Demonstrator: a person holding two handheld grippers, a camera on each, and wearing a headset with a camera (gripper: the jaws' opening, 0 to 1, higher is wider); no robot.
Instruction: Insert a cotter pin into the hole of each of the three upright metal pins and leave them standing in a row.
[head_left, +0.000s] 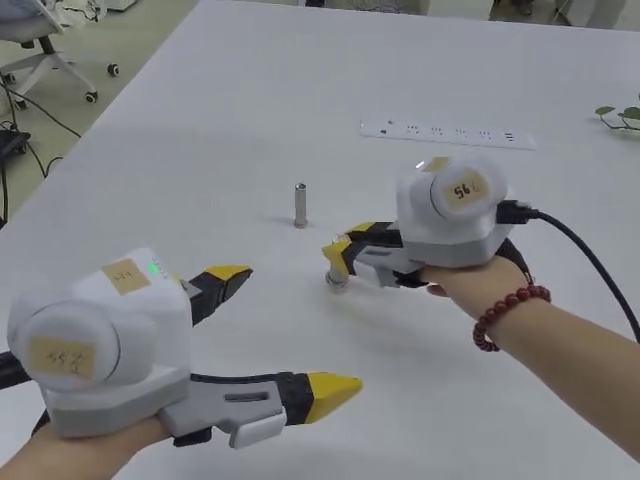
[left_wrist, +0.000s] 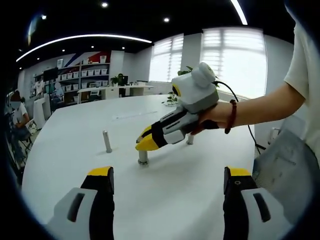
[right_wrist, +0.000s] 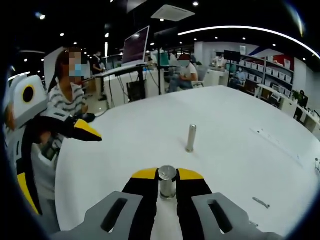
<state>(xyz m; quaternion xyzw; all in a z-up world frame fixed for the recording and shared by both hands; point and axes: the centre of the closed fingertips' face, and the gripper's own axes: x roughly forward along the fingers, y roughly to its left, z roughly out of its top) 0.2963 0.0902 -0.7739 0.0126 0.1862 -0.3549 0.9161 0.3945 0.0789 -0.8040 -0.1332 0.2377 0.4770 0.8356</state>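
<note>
Pin (right_wrist: 167, 186) gripped upright on desk (head_left: 300, 100) by right tool (head_left: 338, 258); left tool (left_wrist: 168, 175) open, empty. Placing step; next, fetch a cotter pin.

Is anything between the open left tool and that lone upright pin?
Nothing visible: only bare table lies between the left tool and the lone pin. The right tool, shut on a second pin, sits aside.
</note>
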